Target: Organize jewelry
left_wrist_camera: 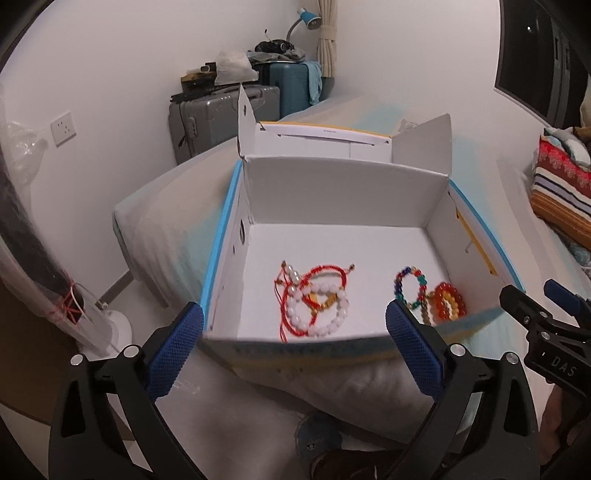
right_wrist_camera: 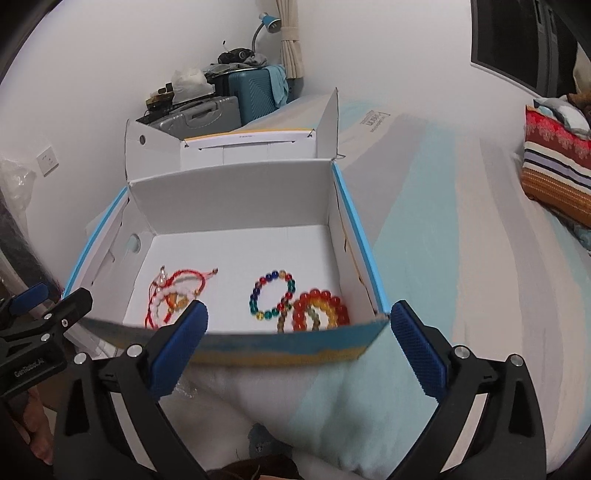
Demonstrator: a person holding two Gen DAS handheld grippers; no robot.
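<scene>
An open white cardboard box (left_wrist_camera: pixel 343 173) (right_wrist_camera: pixel 229 181) with blue edges sits on the bed. On its floor at the left lie red cord bracelets (left_wrist_camera: pixel 321 271) (right_wrist_camera: pixel 184 273) tangled with a white bead bracelet (left_wrist_camera: pixel 341 314) (right_wrist_camera: pixel 162 299). At the right lie a multicoloured bead bracelet (left_wrist_camera: pixel 419 277) (right_wrist_camera: pixel 273 275) and a red-and-orange bead bracelet (left_wrist_camera: pixel 448 295) (right_wrist_camera: pixel 321 295). My left gripper (left_wrist_camera: pixel 294 314) (right_wrist_camera: pixel 48 299) stands open in front of the box's near wall, empty. My right gripper (right_wrist_camera: pixel 300 310) (left_wrist_camera: pixel 532 291) is open beside it, also empty.
The box lid (left_wrist_camera: pixel 317 133) stands folded back behind the box. Suitcases (left_wrist_camera: pixel 221 110) and a blue lamp (left_wrist_camera: pixel 308 16) are in the far corner. Folded striped bedding (right_wrist_camera: pixel 554 173) lies at the right on the mattress (right_wrist_camera: pixel 461 240). A wrapped pole (left_wrist_camera: pixel 33 258) stands at the left.
</scene>
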